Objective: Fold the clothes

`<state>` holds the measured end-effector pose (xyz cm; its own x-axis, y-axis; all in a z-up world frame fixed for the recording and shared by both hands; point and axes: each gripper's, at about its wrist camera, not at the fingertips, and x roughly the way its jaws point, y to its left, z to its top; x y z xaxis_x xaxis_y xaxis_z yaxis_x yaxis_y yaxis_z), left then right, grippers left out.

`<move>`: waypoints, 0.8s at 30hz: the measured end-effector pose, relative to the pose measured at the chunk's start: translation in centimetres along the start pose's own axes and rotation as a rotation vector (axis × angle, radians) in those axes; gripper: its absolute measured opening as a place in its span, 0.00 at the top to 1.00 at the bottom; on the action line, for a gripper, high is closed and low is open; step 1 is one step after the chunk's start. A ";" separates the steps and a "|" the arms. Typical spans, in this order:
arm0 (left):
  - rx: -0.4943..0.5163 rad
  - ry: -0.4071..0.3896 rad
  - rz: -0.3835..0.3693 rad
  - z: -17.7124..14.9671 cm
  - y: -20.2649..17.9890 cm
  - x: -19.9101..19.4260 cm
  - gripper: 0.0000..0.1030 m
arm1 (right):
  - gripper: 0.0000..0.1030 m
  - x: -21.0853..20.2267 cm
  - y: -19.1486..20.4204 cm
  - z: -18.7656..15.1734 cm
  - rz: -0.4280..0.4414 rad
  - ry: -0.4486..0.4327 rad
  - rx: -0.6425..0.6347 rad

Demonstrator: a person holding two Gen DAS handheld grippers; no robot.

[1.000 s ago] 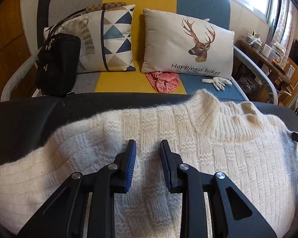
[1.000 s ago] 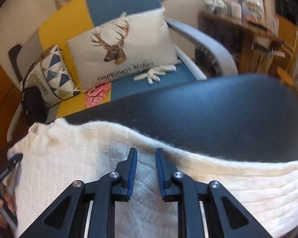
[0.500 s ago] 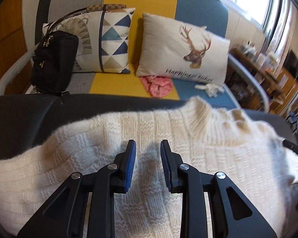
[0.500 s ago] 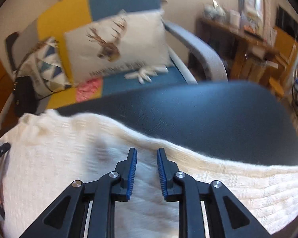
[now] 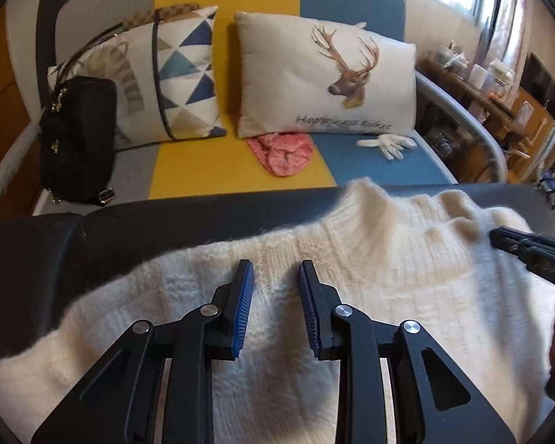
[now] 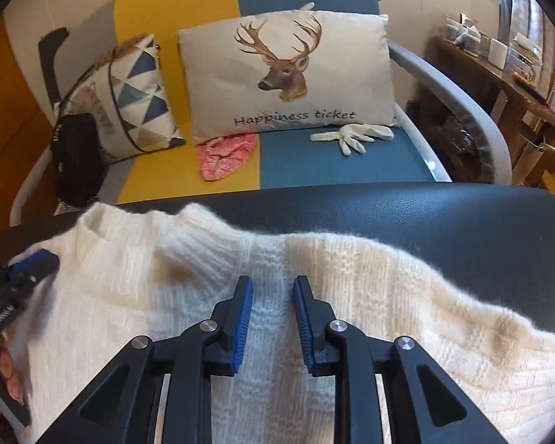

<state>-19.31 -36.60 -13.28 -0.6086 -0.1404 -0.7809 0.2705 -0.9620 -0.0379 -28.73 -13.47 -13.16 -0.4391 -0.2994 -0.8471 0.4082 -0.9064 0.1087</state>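
A cream knitted sweater point(image 5: 388, 277) lies spread on a black padded surface point(image 5: 166, 222), its ribbed collar point(image 5: 366, 199) pointing toward the sofa. My left gripper point(image 5: 275, 270) hovers over the left shoulder area, open, with nothing pinched between its blue pads. In the right wrist view the sweater point(image 6: 129, 277) fills the lower frame. My right gripper point(image 6: 272, 285) is open just right of the collar point(image 6: 188, 229), above the knit. The other gripper's tip shows at each view's edge: the right gripper point(image 5: 529, 251) and the left gripper point(image 6: 33, 264).
Beyond the black surface point(image 6: 425, 222) stands a sofa with a deer pillow point(image 6: 285, 74), a triangle-pattern pillow point(image 5: 181, 77), a black bag point(image 5: 77, 137), a pink cloth point(image 5: 281, 151) and a white glove point(image 6: 351, 135). A cluttered wooden shelf point(image 6: 499, 66) is at the right.
My right gripper has slid left along the sweater, from the sleeve side to beside the collar. The left gripper has shifted only slightly. Both stay open.
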 end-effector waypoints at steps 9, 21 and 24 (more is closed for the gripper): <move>-0.003 -0.044 -0.107 -0.6 -1.5 -2.1 0.72 | 0.76 -2.0 -1.0 -1.2 0.088 -0.019 0.000; -0.076 -0.011 -0.114 -1.5 -2.2 -2.5 0.71 | 0.76 -3.0 -2.4 -2.6 0.083 0.009 0.046; -0.037 -0.052 -0.126 -4.2 -3.2 -5.7 0.71 | 0.76 -4.8 -2.8 -5.2 0.081 0.037 0.020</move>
<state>-13.58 -31.75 -11.32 -0.6772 -0.0316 -0.7351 0.2157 -0.9637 -0.1572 -23.63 -7.94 -12.14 -0.3749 -0.3613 -0.8537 0.4248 -0.8855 0.1882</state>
